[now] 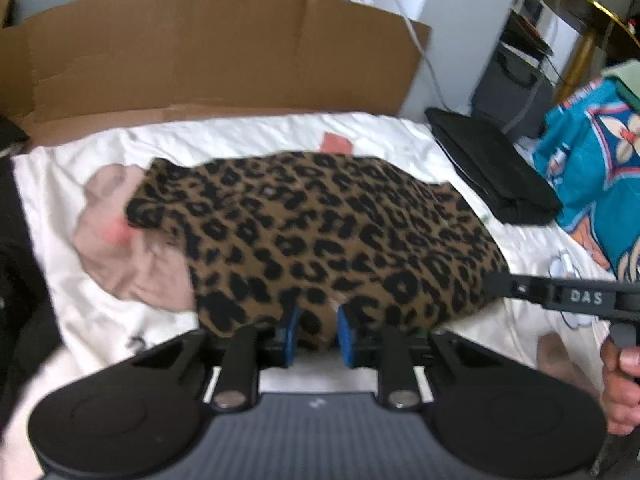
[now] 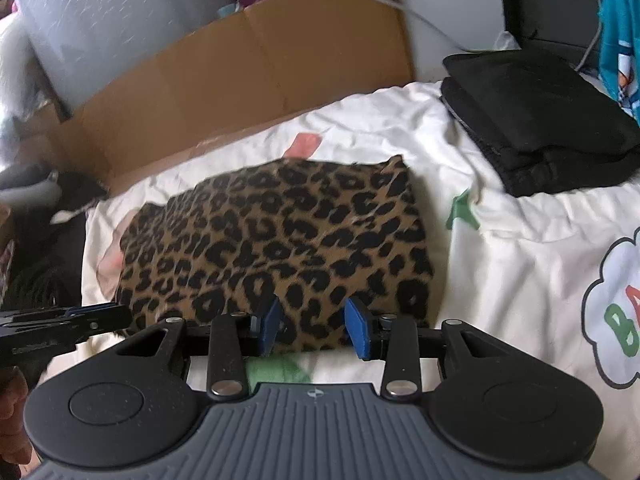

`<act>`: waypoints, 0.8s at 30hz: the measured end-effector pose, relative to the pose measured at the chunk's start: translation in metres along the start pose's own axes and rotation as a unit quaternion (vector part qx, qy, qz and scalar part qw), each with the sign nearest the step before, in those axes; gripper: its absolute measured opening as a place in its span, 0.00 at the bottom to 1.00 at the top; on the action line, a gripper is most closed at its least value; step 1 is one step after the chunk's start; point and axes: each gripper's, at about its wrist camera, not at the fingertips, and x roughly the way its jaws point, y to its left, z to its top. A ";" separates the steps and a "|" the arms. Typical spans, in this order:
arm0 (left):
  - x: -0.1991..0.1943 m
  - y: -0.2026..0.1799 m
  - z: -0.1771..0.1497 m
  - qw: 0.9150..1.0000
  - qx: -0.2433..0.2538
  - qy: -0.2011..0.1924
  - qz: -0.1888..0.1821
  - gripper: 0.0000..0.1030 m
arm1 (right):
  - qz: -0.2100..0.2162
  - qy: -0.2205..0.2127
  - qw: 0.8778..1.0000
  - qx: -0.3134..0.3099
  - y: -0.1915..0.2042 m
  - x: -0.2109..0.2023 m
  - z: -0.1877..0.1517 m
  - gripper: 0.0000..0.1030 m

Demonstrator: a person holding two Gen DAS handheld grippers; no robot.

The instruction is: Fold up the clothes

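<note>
Leopard-print garment [image 2: 276,248] lay as a compact rectangle on the white bedsheet [image 2: 500,248]. Left gripper [image 1: 317,330] and right gripper [image 2: 313,326] both spread at its near hem, probably gripping nothing; blur hides contact. Fits either pre-fold or just-released.

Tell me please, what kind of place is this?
Most likely a bedroom at home. A leopard-print garment lies on a bed with a white printed cover, a stack of folded black clothes sits beside it, and a flattened cardboard box stands behind.

Pink cloth [image 1: 120,240] — half-hidden (leopard garment [image 1: 320,236])
</note>
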 end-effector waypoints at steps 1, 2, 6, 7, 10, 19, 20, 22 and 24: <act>0.002 -0.005 -0.002 1.000 0.010 0.003 -0.006 0.21 | 0.003 0.002 1.000 -0.007 0.004 0.000 -0.002 0.42; 0.004 -0.009 -0.005 1.000 0.018 0.006 -0.011 0.21 | 0.007 0.004 1.000 -0.014 0.008 0.001 -0.004 0.42; 0.016 -0.020 -0.012 0.999 0.035 0.020 -0.023 0.21 | 0.018 0.022 0.999 -0.034 0.021 0.008 -0.010 0.38; 0.019 -0.022 -0.013 0.999 0.036 0.021 -0.024 0.20 | 0.019 0.027 0.999 -0.035 0.023 0.011 -0.011 0.34; 0.023 -0.024 -0.015 0.999 0.031 0.021 -0.027 0.20 | 0.023 0.039 0.998 -0.039 0.029 0.018 -0.014 0.31; 0.031 -0.023 -0.009 0.999 0.019 0.015 -0.023 0.18 | 0.021 0.052 0.996 -0.064 0.045 0.040 -0.006 0.30; 0.028 -0.025 -0.008 0.999 0.021 0.010 -0.025 0.17 | 0.020 0.052 0.996 -0.065 0.045 0.041 -0.005 0.30; 0.023 -0.028 -0.005 0.999 0.026 0.000 -0.029 0.17 | 0.020 0.050 0.996 -0.067 0.045 0.042 -0.002 0.30; 0.021 -0.029 -0.003 0.999 0.027 -0.007 -0.032 0.17 | 0.021 0.043 0.997 -0.065 0.044 0.040 0.000 0.30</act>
